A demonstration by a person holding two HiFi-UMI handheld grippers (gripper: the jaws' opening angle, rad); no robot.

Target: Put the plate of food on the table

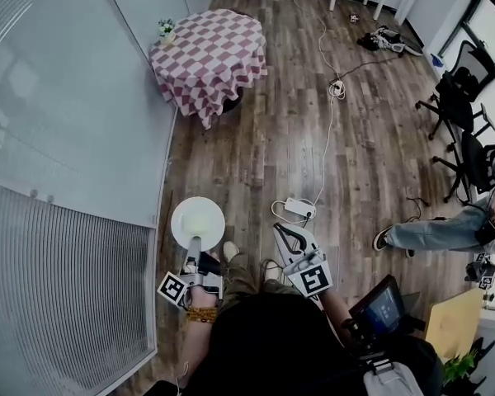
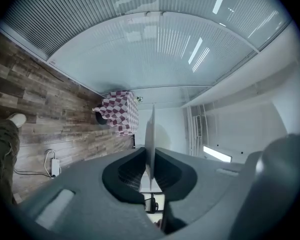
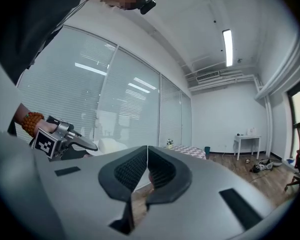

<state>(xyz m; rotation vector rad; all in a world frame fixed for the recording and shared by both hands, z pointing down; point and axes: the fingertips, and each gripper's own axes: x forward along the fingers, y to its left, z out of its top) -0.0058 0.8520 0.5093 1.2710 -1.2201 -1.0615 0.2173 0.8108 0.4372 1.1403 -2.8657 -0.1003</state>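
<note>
Holding round white plate point(image 1: 197, 219) level

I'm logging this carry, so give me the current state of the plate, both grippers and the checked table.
White round plate: clamped at its rim, not yet set down.
Left gripper: fingers shut on the plate.
Right gripper: fingers shut, nothing between them.
Red-and-white checked cloth table: across the room, with a small flower pot at its edge.
</note>
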